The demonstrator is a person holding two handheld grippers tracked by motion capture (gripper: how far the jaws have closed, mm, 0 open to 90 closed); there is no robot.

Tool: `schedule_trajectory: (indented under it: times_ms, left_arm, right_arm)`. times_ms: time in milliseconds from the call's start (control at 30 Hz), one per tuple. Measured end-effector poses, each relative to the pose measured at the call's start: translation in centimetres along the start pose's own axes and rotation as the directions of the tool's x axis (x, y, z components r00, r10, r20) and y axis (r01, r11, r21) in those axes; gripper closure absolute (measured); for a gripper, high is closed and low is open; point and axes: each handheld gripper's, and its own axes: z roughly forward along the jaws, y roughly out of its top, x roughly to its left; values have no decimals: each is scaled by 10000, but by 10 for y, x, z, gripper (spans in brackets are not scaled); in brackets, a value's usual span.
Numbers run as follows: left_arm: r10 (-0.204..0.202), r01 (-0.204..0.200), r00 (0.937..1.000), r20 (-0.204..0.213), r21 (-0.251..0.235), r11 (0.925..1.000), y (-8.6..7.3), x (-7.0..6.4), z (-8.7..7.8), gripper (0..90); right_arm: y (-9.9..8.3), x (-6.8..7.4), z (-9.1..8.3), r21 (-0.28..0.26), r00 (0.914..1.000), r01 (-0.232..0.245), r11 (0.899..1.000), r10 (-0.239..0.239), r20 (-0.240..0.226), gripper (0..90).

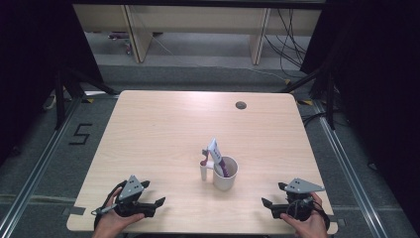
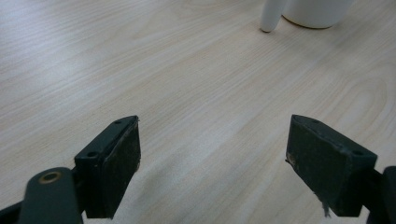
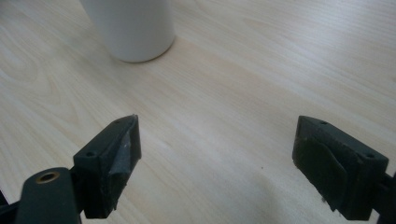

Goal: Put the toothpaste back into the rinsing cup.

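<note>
White cup (image 1: 225,174) stands upright on the counter (image 1: 163,129), a little right of centre and toward the near half, roughly midway between the two grippers and well apart from both. A toothpaste tube (image 1: 215,151) (white with purple print) and what looks like a toothbrush handle lean inside it, tilted to the far left. A small white upright piece (image 1: 203,171) stands just beside the cup on its left; cannot tell whether they touch. It shows in the left gripper view as a slim white post (image 2: 271,16) next to the cup base (image 2: 317,11).

Left gripper (image 1: 151,196) rests near the near-left corner, fingers (image 2: 112,158) spread wide, nothing between them. Right gripper (image 1: 271,194) sits near the near-right edge, fingers (image 3: 109,161) also wide apart and empty; its own view looks at the cup wall (image 3: 133,28).

Handling judgement:
- Cup: looks like glazed ceramic or hard plastic, so rigid, smooth, likely slippery against the pads. Moderately light. Could chip or tip if knocked, since the leaning contents put weight off-centre to the far left.
- Grip option: pinch the rim wall on the near right side, one finger inside, one outside, away from the tube.
- Tube: soft, light, will deform; take it across the flat upper end that sticks out above the rim.
- Steady the cup with the other gripper while pulling anything out.
</note>
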Motion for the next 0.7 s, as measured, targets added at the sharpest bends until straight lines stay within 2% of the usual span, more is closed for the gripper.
schedule_trajectory:
  times_ms: [33, 67, 100, 133, 200, 233, 267, 333, 367, 400, 433, 467, 500, 567, 600, 633, 667, 700]
  left_arm:
    - [-5, 5, 10000, 75, -61, 10000, 0, 0, 0, 171]
    - [-12, 12, 10000, 69, -61, 10000, 0, 0, 0, 171]
    - [-1, 1, 10000, 55, -31, 10000, 0, 1, 0, 171]
    - [-8, 8, 10000, 7, -19, 10000, 0, 0, 0, 169]
    - [-10, 10, 10000, 41, -17, 10000, 0, 0, 0, 167]
    - [2, -1, 10000, 56, -34, 10000, 0, 0, 0, 167]
    - [-13, 13, 10000, 36, -37, 10000, 0, 0, 0, 167]
    - [-15, 15, 10000, 54, -73, 10000, 0, 1, 0, 167]
    - [-23, 24, 10000, 50, -70, 10000, 0, 1, 0, 167]
    - [-18, 18, 10000, 52, -61, 10000, 0, 1, 0, 167]
    - [-30, 30, 10000, 53, -69, 10000, 0, 1, 0, 166]
    - [-20, 21, 10000, 51, -63, 10000, 0, 1, 0, 166]
    - [-26, 26, 10000, 50, -72, 10000, 0, 1, 0, 166]
    - [-16, 17, 10000, 49, -64, 10000, 0, 1, 0, 166]
    - [-14, 14, 10000, 44, -57, 10000, 0, 1, 0, 166]
    - [-6, 6, 10000, 43, -55, 10000, 0, 1, 0, 166]
    - [-7, 8, 10000, 43, -50, 10000, 0, 1, 0, 166]
    - [-11, 11, 10000, 45, -54, 10000, 0, 1, 0, 166]
  right_arm:
    - [-1, 1, -1, 49, 9999, -128, 9999, 128, 76, 165]
    - [-2, -2, -1, -17, 9993, 372, 9993, -372, 88, 165]
    - [-3, 2, -2, 120, 9999, -102, 9999, 102, 22, 165]
    - [-3, 0, -3, 30, 9997, 193, 9998, -193, 113, 165]
    - [-5, 1, -3, 98, 9998, 131, 9999, -132, 153, 165]
    - [-5, -1, -4, 77, 9985, 482, 9988, -484, 261, 166]
    - [-7, 3, -4, 207, 9999, 37, 9998, -41, 166, 166]
    - [-7, 0, -5, 111, 9985, 473, 9988, -476, 255, 165]
    - [-8, 2, -6, 144, 9998, 116, 9998, -118, 153, 165]
    - [-9, 1, -7, 147, 9992, 295, 9995, -299, 274, 166]
    - [-9, 0, -7, 154, 9990, 418, 9990, -420, 136, 165]
    - [-10, 0, -7, 115, 9992, 356, 9993, -358, 192, 165]
    - [-11, 3, -9, 286, 9998, 24, 9996, -29, 187, 165]
    - [-12, -1, -9, 104, 9986, 451, 9989, -454, 286, 165]
    - [-13, 0, -9, 216, 9996, 246, 9995, -250, 152, 165]
    - [-14, 0, -10, 166, 9987, 365, 9992, -370, 344, 165]
    - [-14, 0, -10, 285, 9990, 353, 9990, -360, 247, 165]
    - [-15, 2, -11, 392, 9996, 71, 9992, -81, 279, 165]
